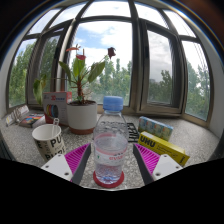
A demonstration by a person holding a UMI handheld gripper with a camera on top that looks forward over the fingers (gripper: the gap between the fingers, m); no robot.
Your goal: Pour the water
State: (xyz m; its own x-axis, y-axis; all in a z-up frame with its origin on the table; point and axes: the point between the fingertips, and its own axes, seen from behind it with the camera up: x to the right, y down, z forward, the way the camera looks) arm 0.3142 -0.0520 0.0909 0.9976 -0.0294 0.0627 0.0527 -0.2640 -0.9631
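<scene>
A clear plastic water bottle (110,140) with a blue cap stands upright on a red coaster (109,180) on the speckled table (190,140). It stands between my gripper's (111,160) fingers, with a small gap at each side. The pink pads (77,157) flank its lower half. The gripper is open. A white paper cup (47,140) with dark lettering stands to the left of the bottle, just beyond the left finger.
A potted plant in a white pot (82,113) stands behind the bottle to the left, with small boxes (55,103) beside it. A yellow box (165,150) and a patterned packet (155,127) lie to the right. Bay windows (160,65) curve behind the table.
</scene>
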